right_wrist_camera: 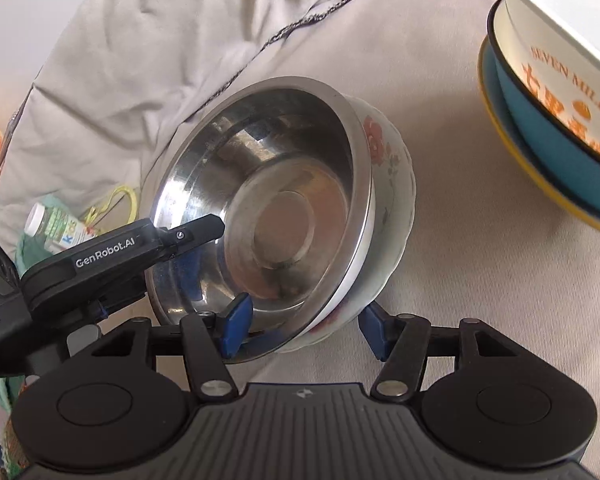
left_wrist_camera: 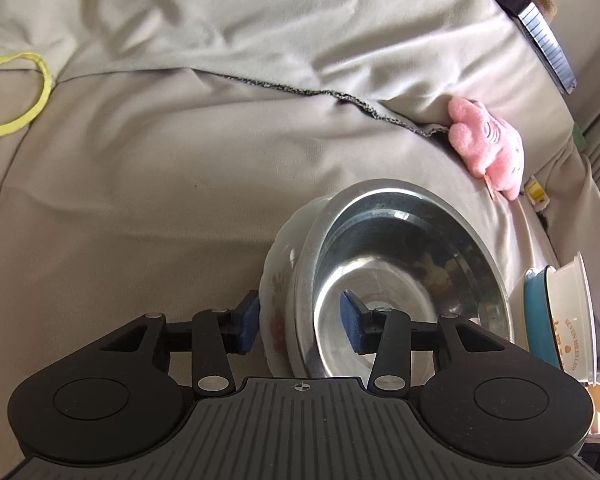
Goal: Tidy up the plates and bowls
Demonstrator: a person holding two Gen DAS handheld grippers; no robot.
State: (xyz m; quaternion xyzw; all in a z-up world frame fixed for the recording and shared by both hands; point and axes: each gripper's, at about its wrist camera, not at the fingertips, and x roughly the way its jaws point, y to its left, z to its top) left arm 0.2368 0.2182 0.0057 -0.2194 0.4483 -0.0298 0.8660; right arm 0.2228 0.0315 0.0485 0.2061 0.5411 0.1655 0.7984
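A steel bowl (left_wrist_camera: 400, 264) sits nested in a white floral bowl (left_wrist_camera: 278, 280) on a grey cloth. My left gripper (left_wrist_camera: 300, 326) is open, its jaws straddling the near rims of both bowls, one finger outside and one inside the steel bowl. In the right wrist view my right gripper (right_wrist_camera: 304, 330) is open and straddles the rims of the steel bowl (right_wrist_camera: 268, 208) and the floral bowl (right_wrist_camera: 392, 176) from another side. The left gripper's body (right_wrist_camera: 112, 256) shows at the left there.
A stack of a white lettered bowl (right_wrist_camera: 560, 52), a blue bowl (right_wrist_camera: 560, 152) and a yellow-rimmed plate (right_wrist_camera: 540, 184) stands at the right. A pink plush toy (left_wrist_camera: 488, 144), a yellow band (left_wrist_camera: 20, 92), a dark notebook (left_wrist_camera: 540, 28) and a small bottle (right_wrist_camera: 56, 228) lie around.
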